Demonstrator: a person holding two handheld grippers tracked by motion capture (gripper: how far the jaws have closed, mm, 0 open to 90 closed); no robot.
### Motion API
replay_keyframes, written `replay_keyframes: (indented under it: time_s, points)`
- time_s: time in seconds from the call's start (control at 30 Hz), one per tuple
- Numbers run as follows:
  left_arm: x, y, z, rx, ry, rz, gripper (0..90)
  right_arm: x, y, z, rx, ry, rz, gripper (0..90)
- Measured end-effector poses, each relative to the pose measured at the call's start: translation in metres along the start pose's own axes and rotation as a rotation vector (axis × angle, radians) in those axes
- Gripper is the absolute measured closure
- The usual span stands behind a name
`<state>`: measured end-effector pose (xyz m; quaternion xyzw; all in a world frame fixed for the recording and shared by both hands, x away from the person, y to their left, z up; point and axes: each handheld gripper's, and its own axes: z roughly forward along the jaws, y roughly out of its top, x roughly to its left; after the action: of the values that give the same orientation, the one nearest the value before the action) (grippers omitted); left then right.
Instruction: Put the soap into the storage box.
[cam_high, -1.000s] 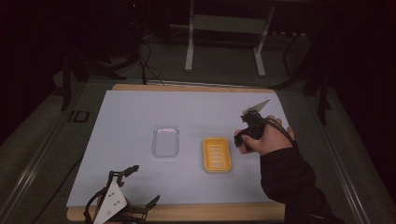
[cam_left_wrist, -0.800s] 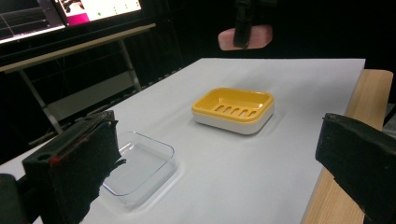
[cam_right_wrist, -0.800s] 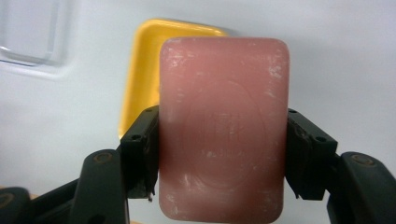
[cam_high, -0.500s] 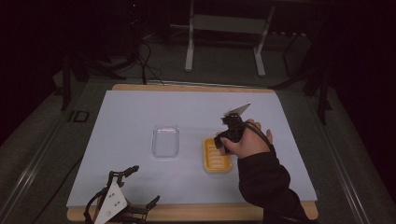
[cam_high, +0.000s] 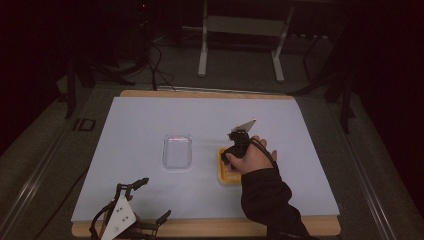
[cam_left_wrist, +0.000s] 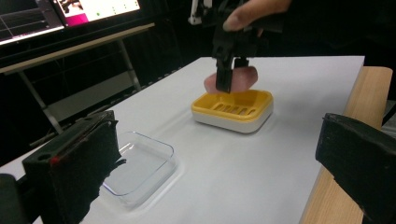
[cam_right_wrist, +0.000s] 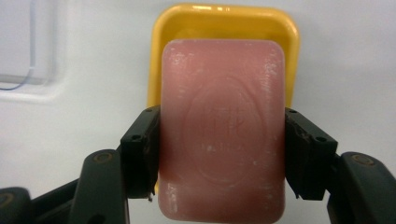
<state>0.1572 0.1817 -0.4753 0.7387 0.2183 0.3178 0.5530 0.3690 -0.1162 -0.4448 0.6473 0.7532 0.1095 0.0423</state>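
A pink bar of soap (cam_right_wrist: 222, 126) is clamped by its long sides in my right gripper (cam_right_wrist: 222, 154), which is shut on it. The bar hangs just above a yellow soap dish (cam_right_wrist: 224, 21) with a slotted floor (cam_left_wrist: 233, 109). In the high view the hand and right gripper (cam_high: 235, 150) cover most of the dish (cam_high: 223, 172). In the left gripper view the soap (cam_left_wrist: 240, 77) is level with the dish's far rim. My left gripper (cam_high: 154, 198) lies near the table's front left edge, jaws wide apart and open, with nothing between them (cam_left_wrist: 217, 158).
A clear plastic tray (cam_high: 177, 151) lies left of the dish on the white table cover (cam_high: 130, 125). The wooden table edge (cam_left_wrist: 336, 140) runs along the front. Monitors and metal stands are beyond the table in the dark.
The right hand with the soap has moved left and down, from right of the yellow dish to directly over it. The left gripper has stayed put.
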Motion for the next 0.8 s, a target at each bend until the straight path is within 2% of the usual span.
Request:
replay_keyframes:
  time_s: [0.17, 0.23, 0.3, 0.37, 0.47, 0.57, 0.7, 0.8]
  points:
    - [0.000, 0.000, -0.001, -0.003, -0.002, -0.001, 0.3, 0.000, 0.001, 0.016, 0.015, 0.005, 0.010, 37.9]
    - [0.000, 0.000, -0.001, -0.003, -0.002, 0.000, 0.3, 0.000, 0.001, 0.023, 0.028, -0.009, 0.001, 37.9]
    - [0.000, 0.000, -0.001, -0.002, -0.004, 0.001, 0.3, -0.001, 0.002, 0.028, 0.039, 0.006, 0.012, 37.8]
    - [0.000, 0.000, -0.001, -0.003, -0.006, 0.001, 0.3, -0.001, 0.002, 0.033, 0.030, -0.019, 0.006, 37.8]
    - [0.000, 0.000, -0.002, -0.004, -0.005, 0.002, 0.3, -0.002, 0.002, 0.035, 0.020, -0.015, 0.010, 37.9]
    - [0.000, 0.000, -0.002, -0.003, -0.006, 0.003, 0.3, 0.001, 0.001, 0.037, 0.024, -0.032, 0.014, 37.8]
    - [0.000, 0.001, -0.002, -0.002, -0.006, 0.003, 0.3, 0.005, 0.000, 0.042, 0.052, -0.029, 0.027, 37.7]
    - [0.000, 0.001, -0.002, -0.001, -0.006, 0.003, 0.3, 0.005, 0.001, 0.042, 0.047, -0.026, 0.032, 37.4]
